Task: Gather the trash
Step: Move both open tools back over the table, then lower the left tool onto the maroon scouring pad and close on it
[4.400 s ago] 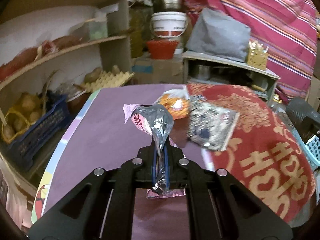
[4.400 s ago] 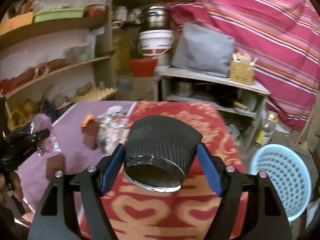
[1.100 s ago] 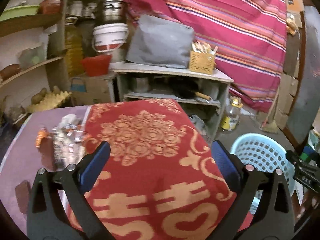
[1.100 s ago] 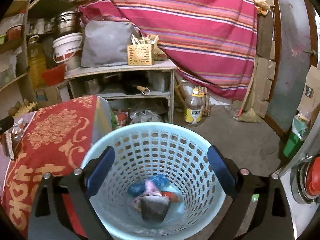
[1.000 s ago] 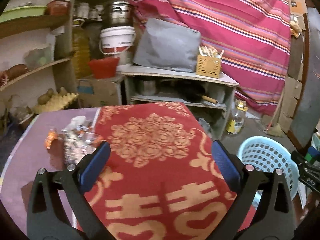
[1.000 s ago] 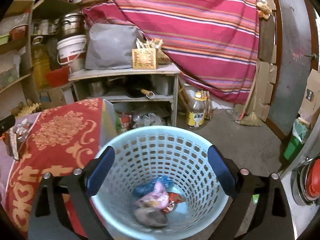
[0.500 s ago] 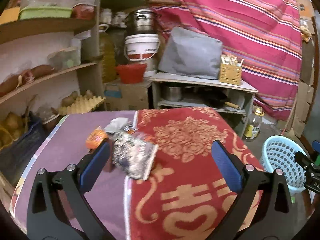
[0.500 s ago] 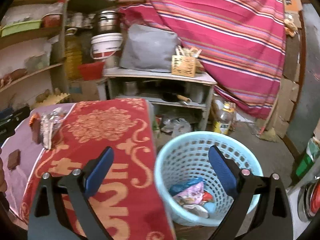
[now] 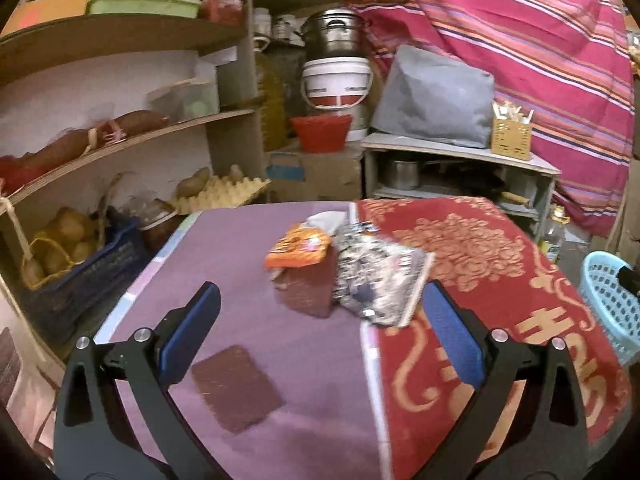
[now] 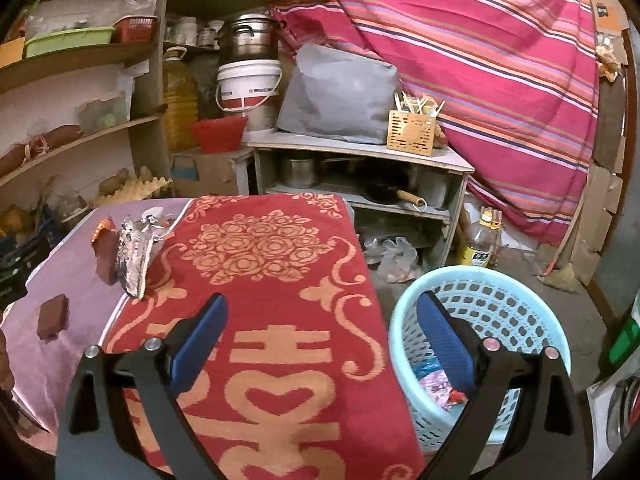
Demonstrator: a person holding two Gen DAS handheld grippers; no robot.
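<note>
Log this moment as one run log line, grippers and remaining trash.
left gripper: open, empty | right gripper: open, empty | basket: holds wrappers | table: silver wrapper, orange wrapper remain

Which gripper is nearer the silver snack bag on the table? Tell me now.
Left. The left gripper is open just in front of the silver snack bag. The right gripper is open over the red cloth beside the blue basket, farther off.

Blurring across the silver wrapper (image 9: 378,286) and orange wrapper (image 9: 298,246), leaving their print unreadable. Cutting off the blue basket (image 9: 610,300) at the left view's right edge. Hiding part of the basket's trash (image 10: 434,384) behind the right gripper's finger (image 10: 446,338).
</note>
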